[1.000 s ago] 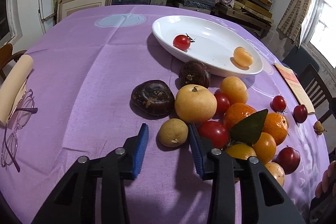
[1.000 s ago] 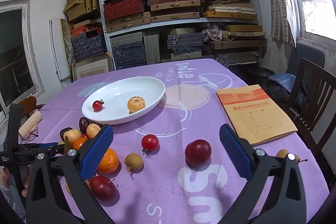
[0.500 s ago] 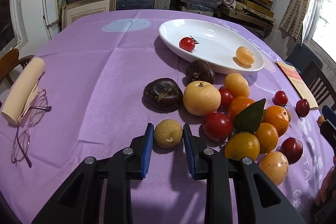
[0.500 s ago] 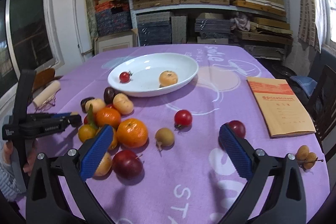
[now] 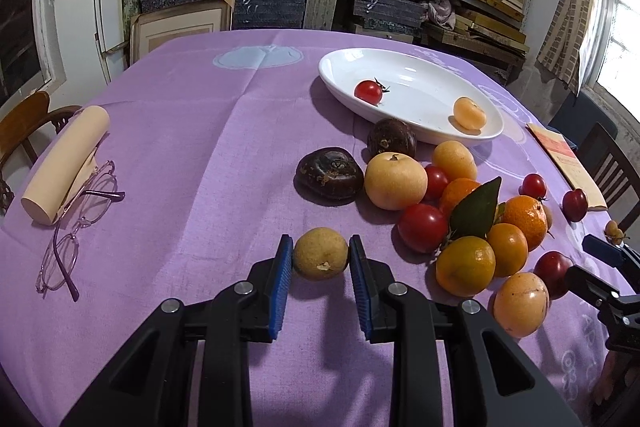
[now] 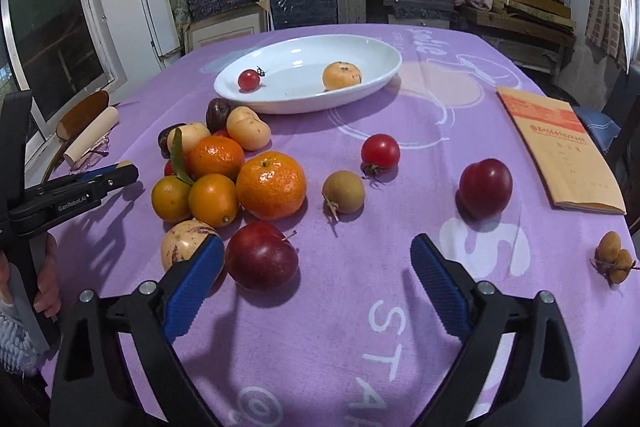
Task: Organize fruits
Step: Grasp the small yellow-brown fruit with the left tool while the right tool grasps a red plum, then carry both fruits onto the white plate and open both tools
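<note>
My left gripper (image 5: pixel 320 261) is shut on a small tan round fruit (image 5: pixel 320 254), its blue pads pressing both sides, just above the purple cloth. Up and to the right lies the white oval plate (image 5: pixel 334 77), holding a cherry tomato (image 5: pixel 369 91) and a pale orange fruit (image 5: pixel 469 113). My right gripper (image 6: pixel 316 247) hangs low over the cloth, its jaws wide and closing. A dark red plum (image 6: pixel 262 255) lies just inside its left pad, which does not press on it. A pile of oranges (image 6: pixel 271 185), tomatoes and dark fruits sits between both grippers.
Loose on the cloth are a brown fruit (image 6: pixel 343 191), a tomato (image 6: pixel 380 151), a red plum (image 6: pixel 485 187) and a longan cluster (image 6: pixel 614 261). A booklet (image 6: pixel 560 147) lies far right. Glasses (image 5: pixel 76 223) and a paper roll (image 5: pixel 66 163) lie left. Chairs ring the table.
My left jaws closed onto the small tan fruit. My right gripper sank toward the cloth and tilted down at the fruit pile, and its jaws have narrowed.
</note>
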The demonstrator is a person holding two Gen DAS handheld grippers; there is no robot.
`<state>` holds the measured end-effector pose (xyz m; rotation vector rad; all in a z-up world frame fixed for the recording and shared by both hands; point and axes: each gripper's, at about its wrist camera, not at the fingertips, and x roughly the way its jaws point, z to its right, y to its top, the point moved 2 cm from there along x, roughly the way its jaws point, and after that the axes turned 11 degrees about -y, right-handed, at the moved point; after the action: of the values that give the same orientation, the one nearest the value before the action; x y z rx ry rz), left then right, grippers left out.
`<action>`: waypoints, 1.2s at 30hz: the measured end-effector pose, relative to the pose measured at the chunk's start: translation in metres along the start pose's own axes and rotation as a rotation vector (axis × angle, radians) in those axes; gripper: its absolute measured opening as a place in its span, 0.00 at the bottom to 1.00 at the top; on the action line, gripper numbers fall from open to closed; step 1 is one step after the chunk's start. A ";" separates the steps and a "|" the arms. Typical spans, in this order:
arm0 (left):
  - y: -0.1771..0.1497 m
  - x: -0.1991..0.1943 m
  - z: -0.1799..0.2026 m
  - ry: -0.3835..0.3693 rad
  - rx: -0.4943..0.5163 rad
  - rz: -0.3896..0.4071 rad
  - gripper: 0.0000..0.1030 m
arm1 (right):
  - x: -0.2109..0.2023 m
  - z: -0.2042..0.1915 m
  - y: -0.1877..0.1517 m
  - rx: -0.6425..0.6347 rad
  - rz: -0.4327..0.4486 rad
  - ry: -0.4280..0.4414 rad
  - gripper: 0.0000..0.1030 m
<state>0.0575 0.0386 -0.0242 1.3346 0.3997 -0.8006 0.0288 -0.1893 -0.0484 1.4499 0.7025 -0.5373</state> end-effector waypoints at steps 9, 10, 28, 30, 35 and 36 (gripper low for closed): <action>0.000 -0.004 0.000 -0.018 -0.006 0.005 0.28 | 0.014 -0.022 0.005 -0.039 -0.057 0.030 0.55; -0.001 -0.004 0.000 -0.018 -0.005 0.005 0.28 | 0.017 -0.025 0.005 -0.041 -0.074 0.047 0.44; 0.021 -0.008 0.008 -0.052 0.006 0.013 0.28 | -0.016 -0.026 0.044 -0.101 0.079 -0.043 0.39; 0.041 -0.008 0.016 -0.055 0.034 0.030 0.28 | -0.021 -0.023 0.066 -0.104 0.114 -0.048 0.39; 0.094 0.015 0.043 -0.043 0.114 0.059 0.28 | -0.002 -0.020 0.126 -0.095 0.138 -0.057 0.39; 0.103 0.023 0.046 -0.048 0.112 0.055 0.28 | 0.007 -0.020 0.136 -0.093 0.132 -0.059 0.39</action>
<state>0.1386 -0.0090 0.0428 1.4212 0.2822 -0.8171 0.1286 -0.1602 0.0422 1.3767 0.5738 -0.4382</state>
